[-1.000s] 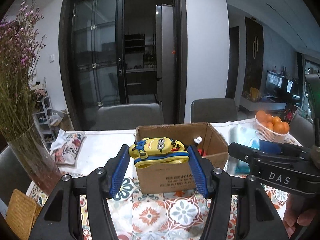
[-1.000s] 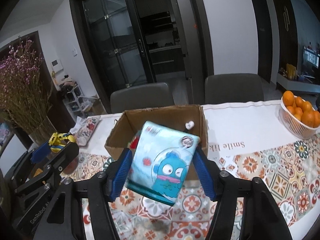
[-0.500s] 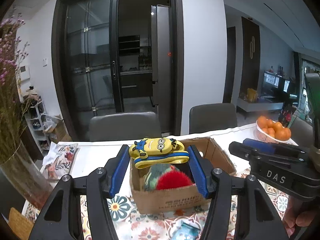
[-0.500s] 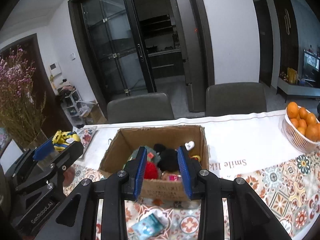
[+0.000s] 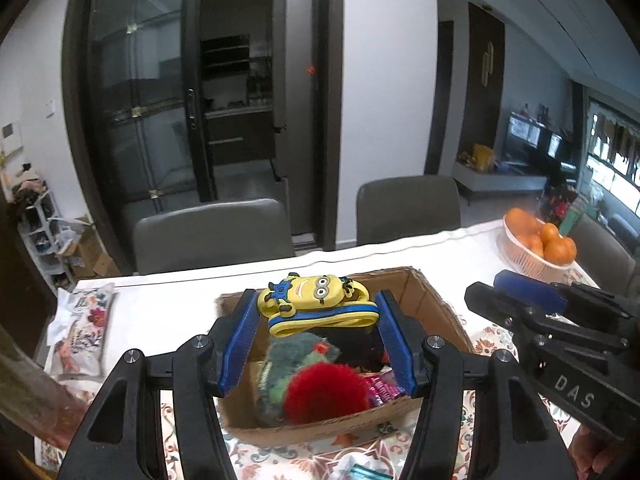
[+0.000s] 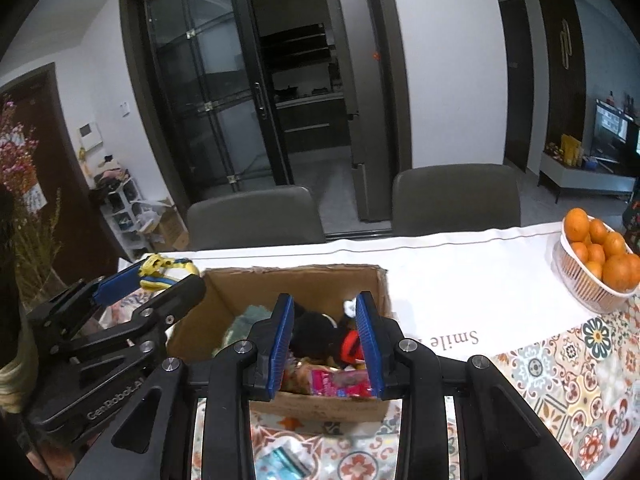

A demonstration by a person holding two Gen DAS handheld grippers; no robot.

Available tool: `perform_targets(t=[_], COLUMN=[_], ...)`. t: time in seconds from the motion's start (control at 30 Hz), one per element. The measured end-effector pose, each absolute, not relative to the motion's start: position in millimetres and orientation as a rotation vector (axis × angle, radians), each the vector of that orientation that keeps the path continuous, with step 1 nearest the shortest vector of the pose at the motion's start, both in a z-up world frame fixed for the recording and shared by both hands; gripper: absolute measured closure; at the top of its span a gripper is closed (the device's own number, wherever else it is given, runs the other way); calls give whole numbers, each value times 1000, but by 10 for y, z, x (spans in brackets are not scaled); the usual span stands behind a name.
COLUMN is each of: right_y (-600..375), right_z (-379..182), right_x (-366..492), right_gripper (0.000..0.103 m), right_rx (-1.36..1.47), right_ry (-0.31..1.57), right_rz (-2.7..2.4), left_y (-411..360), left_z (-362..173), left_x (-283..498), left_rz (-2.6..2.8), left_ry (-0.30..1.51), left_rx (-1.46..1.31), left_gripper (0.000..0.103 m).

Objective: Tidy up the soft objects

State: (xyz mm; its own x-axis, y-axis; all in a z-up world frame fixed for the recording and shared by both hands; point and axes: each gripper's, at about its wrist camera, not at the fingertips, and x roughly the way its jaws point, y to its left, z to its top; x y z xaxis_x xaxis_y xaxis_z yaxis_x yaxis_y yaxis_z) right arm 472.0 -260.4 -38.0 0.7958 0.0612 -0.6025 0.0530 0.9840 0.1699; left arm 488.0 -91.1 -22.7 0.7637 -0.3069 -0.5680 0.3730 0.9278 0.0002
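The right gripper (image 6: 324,344) drops its blue pouch (image 6: 282,460), now lying on the tablecloth before the cardboard box (image 6: 320,402), jaws narrowed and empty. The left gripper (image 5: 316,336) carries the yellow minion toy (image 5: 316,308) over the box.

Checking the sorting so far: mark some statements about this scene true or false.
1. The left hand-held gripper grips the yellow cartoon toy. True.
2. The right hand-held gripper holds a blue packet. False: nothing is between its pads.
3. The cardboard box is empty. False: it holds plush toys, including a red pompom.
4. A basket of oranges stands on the table. True.
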Motion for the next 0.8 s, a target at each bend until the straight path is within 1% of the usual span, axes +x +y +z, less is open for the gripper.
perform_targets(t=[0.1,0.13,0.17,0.2,0.27,0.57,0.63,0.8], right_y=[-2686,-2725,-2753,-2788,-2849,-2850,-2814,-2710], right_z=[-424,-437,-437,-442,-447,-473,-486,-524], right_x=[4728,4726,4729,4725,4708,4618,4569,4398], right_gripper=[69,69,69,69,68,64,59,51], right_rx=[186,190,194,199,211,206,209,215], right_ry=[668,671,672,674,677,694,696,694], right_rz=[-16,-25,-34,-45,-65,-86,-81,-77], left_y=[-1045,-1097,-1130,-1171,-1231,-1173,-1123,-992], left_z=[-253,-264,-276,-287,-297,-323,-321,-319], left_x=[4952,4986,5004,5031,5051,4918,4841,4624], left_rz=[-402,-409,-415,-425,-428,-415,-404,-383], left_ry=[619,633,642,656,661,653,644,620], left_rx=[123,127,128,132,140,174,180,211], left_gripper=[44,42,34,30,25,23,23,23])
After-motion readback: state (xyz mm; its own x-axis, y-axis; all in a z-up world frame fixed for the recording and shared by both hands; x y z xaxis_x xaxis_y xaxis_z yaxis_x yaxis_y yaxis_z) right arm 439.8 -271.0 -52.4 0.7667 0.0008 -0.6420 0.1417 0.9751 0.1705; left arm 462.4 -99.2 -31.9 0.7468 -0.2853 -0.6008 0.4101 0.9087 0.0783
